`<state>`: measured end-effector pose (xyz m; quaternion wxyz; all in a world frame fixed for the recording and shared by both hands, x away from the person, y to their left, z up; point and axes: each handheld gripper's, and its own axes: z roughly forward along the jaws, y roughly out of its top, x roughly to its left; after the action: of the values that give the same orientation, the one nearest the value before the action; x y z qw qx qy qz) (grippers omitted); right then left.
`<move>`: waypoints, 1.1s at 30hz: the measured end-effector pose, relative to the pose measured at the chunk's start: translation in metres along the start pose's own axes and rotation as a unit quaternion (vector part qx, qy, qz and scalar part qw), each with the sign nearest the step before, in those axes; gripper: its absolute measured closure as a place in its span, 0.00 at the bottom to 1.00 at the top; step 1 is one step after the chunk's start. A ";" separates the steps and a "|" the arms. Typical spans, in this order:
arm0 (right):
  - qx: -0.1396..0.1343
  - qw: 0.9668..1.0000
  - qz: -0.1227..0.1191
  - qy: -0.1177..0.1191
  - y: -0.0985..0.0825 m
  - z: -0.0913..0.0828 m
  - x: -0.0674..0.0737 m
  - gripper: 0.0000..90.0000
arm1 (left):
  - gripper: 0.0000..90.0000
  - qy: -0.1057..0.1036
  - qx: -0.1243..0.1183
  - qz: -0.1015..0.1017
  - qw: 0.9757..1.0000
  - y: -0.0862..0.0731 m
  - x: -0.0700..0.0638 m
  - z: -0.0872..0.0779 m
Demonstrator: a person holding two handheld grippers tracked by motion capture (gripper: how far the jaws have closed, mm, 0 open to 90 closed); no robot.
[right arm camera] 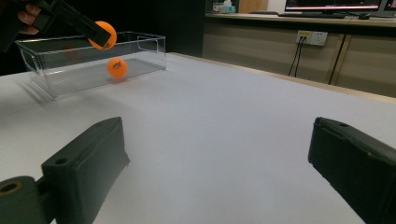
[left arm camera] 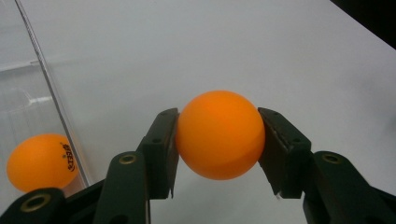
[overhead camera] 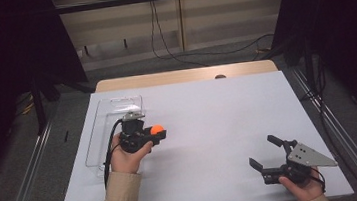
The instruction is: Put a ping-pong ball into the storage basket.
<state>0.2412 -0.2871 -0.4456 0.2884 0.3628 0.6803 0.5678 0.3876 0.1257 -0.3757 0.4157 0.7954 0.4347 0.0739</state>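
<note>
Jaws of the left gripper (left arm camera: 219, 140) were clamped on a smooth orange table-tennis ball (left arm camera: 219, 134), one black pad on each side, the ball held clear above the white table top (left arm camera: 289, 60). In the high view that held ball (overhead camera: 157, 130) sat just to the right of the clear plastic rectangular tray (overhead camera: 99, 120), outside its long wall. Inside the tray lay a second orange ball with dark print (left arm camera: 41, 161), resting on the floor close to that same wall (left arm camera: 51, 86). Over on the near right, the right gripper (overhead camera: 267, 151) stood with jaws wide apart, nothing between them, low over the sheet. Between the two grippers the white surface lay bare, with the right gripper near the table's front edge.
</note>
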 end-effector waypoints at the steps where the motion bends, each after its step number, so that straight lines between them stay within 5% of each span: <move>1: 0.000 1.000 0.000 0.000 0.000 0.000 0.000 0.04 | 0.57 -0.001 0.002 0.000 1.000 0.000 0.000 -0.001; 33: -0.001 1.000 0.000 -0.001 0.000 0.000 0.000 0.04 | 0.57 0.005 -0.006 -0.012 1.000 0.001 0.010 -0.011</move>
<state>0.2412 -0.2873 -0.4454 0.2894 0.3631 0.6794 0.5682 0.3889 0.1391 -0.3704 0.4189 0.7872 0.4462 0.0750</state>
